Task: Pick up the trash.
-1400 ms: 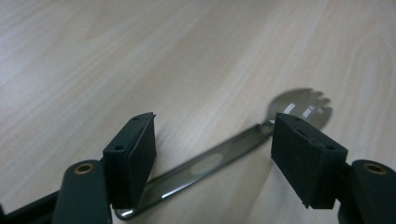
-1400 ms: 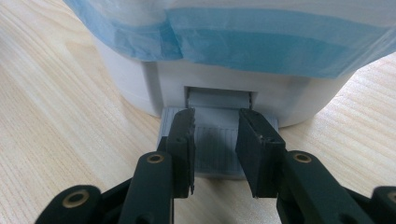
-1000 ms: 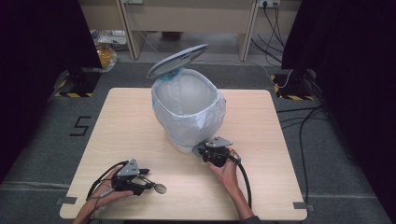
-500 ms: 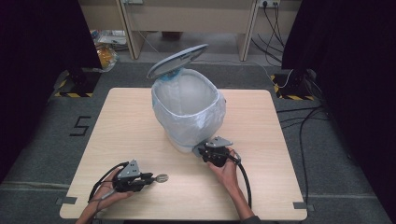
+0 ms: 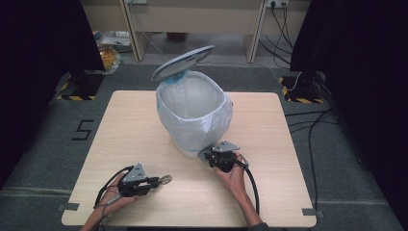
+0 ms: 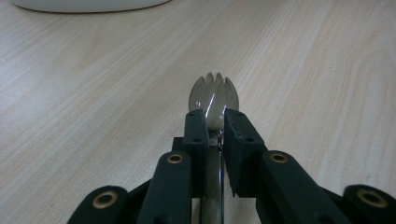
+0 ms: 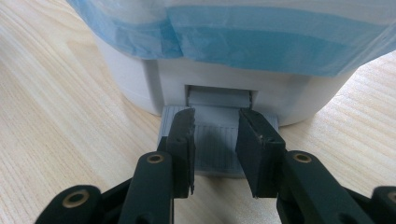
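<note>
Soft even overhead light, dark room edges, gripper close-ups slightly blurred

One legible mark: a dark "5" point(image 5: 84, 130) on the grey floor point(image 5: 43, 159), just left of the table point(image 5: 144, 120), approx level w/ its far half. No other text, brand or label readable on anything else in the high or gripper views.

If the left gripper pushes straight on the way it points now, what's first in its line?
Probably bare table. The left gripper, shut on the spork, aims across open wood; the white bin base sits off toward the upper left of the left gripper view. Depth is uncertain.
</note>
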Available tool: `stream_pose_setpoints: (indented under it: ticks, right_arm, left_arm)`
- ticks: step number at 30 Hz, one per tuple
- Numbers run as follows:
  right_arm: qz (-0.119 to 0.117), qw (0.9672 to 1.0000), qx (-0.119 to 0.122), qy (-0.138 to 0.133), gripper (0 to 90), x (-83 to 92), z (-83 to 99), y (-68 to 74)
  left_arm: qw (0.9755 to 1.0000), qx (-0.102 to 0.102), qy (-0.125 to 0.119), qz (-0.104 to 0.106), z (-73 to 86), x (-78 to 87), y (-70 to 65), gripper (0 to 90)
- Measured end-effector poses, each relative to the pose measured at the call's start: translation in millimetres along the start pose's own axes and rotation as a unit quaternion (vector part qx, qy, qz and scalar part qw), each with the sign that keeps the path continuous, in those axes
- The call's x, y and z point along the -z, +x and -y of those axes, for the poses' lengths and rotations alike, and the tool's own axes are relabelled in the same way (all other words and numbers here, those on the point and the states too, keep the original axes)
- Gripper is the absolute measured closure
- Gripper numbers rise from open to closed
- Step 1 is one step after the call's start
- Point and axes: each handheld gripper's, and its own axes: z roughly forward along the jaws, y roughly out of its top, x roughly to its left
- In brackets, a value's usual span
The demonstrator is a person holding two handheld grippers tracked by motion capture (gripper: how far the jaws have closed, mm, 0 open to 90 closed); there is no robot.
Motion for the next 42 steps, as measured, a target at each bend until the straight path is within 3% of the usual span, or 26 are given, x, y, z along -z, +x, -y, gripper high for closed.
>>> stream_pose_setpoints:
  ticks: [8, 18, 25, 31, 42]
  right_arm:
    - [0.000, 1.0000, 0.000, 0.000, 66.8, 0.0, 0.0, 0.1]
    - [0.001, 1.0000, -0.001, 0.000, 66.8, 0.0, 0.1, 0.2]
    - [0.001, 1.0000, -0.001, 0.000, 66.9, 0.0, 0.1, 0.1]
    - [0.000, 1.0000, 0.000, 0.000, 66.8, 0.0, 0.1, 0.1]
    - [0.000, 1.0000, 0.000, 0.000, 66.8, 0.1, 0.1, -0.1]
  left_arm:
    - [0.9997, 0.023, 0.002, -0.009, -2.0, -0.5, 1.7, 79.8]
    - [0.9992, 0.036, -0.009, -0.017, -13.8, 8.3, 3.9, 79.8]
    - [0.9990, 0.033, -0.024, -0.019, -29.0, 16.9, 2.1, 79.8]
    - [0.9983, 0.044, -0.034, -0.019, -42.5, 21.2, 2.2, 79.8]
    - [0.9976, 0.047, -0.045, -0.021, -56.4, 28.3, 6.0, 79.8]
